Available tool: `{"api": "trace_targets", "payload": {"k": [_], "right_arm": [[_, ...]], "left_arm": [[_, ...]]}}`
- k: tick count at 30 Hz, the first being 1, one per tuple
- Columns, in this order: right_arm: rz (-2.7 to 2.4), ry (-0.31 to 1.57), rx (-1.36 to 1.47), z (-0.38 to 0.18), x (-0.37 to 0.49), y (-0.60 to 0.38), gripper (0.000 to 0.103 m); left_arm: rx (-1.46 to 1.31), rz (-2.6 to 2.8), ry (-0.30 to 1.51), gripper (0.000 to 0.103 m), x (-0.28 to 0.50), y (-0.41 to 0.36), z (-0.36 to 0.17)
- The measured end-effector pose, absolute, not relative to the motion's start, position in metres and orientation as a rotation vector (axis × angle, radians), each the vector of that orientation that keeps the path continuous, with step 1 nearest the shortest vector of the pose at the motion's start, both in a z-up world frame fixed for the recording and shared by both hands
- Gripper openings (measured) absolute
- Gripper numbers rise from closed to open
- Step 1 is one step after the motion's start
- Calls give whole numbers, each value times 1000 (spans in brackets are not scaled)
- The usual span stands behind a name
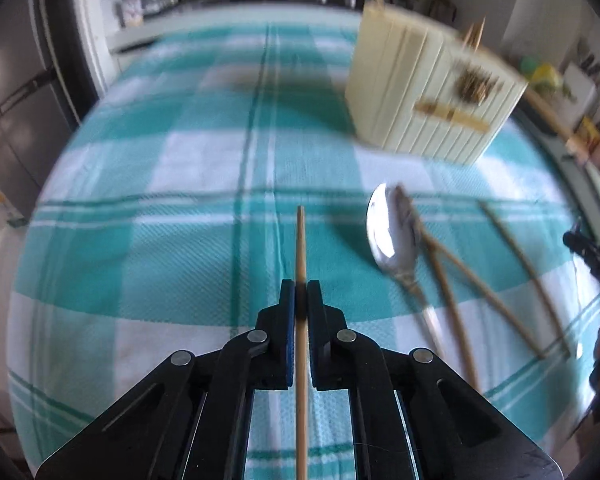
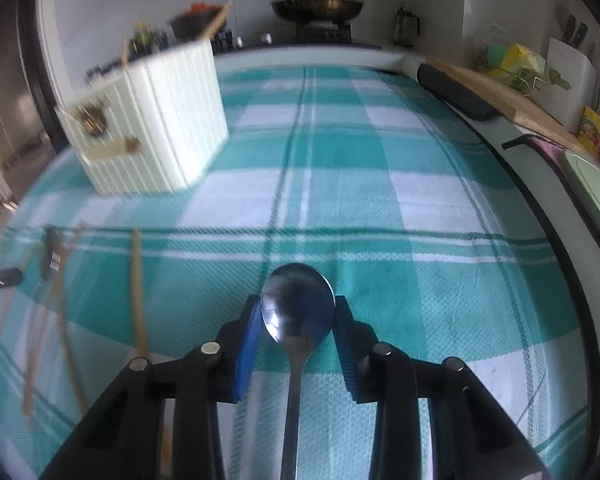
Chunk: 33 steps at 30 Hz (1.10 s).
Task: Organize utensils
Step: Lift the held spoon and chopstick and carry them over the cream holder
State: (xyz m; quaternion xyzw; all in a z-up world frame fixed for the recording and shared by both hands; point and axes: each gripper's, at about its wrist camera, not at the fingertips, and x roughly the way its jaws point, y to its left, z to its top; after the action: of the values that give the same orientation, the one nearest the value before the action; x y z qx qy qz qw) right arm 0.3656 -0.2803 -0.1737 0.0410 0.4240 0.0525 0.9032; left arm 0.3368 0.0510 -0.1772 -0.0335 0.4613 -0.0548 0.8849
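My left gripper (image 1: 301, 294) is shut on a wooden chopstick (image 1: 301, 248) that points forward over the checked cloth. A metal spoon (image 1: 388, 236) and several more chopsticks (image 1: 496, 276) lie on the cloth to its right. The cream ribbed utensil holder (image 1: 432, 92) stands at the far right, with sticks poking out of its top. In the right wrist view, my right gripper (image 2: 298, 312) is shut on the bowl of a metal spoon (image 2: 298, 304), handle pointing back. The holder (image 2: 156, 120) is far left there; chopsticks (image 2: 138, 292) lie at the left.
A teal and white checked cloth (image 2: 380, 160) covers the table. A wooden board (image 2: 500, 92) and a black roll (image 2: 456, 92) lie along the right edge. A stove with a pan (image 2: 316, 8) is behind the table. A fridge (image 1: 12, 92) stands far left.
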Motion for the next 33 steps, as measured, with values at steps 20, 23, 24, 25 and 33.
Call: {"api": "trace_targets", "payload": {"k": [20, 23, 24, 25, 33], "right_arm": [[241, 513, 99, -50, 267, -262, 35], [242, 497, 95, -43, 271, -261, 35], [241, 491, 93, -40, 271, -261, 35], [244, 485, 89, -36, 272, -260, 35], [265, 455, 69, -19, 276, -255, 35]], "left_arm": [[-167, -164, 576, 4, 236, 68, -62], [-172, -171, 567, 4, 236, 67, -58], [-170, -173, 562, 4, 236, 66, -57], [-169, -176, 560, 4, 236, 65, -55], [-172, -208, 533, 4, 241, 64, -41]]}}
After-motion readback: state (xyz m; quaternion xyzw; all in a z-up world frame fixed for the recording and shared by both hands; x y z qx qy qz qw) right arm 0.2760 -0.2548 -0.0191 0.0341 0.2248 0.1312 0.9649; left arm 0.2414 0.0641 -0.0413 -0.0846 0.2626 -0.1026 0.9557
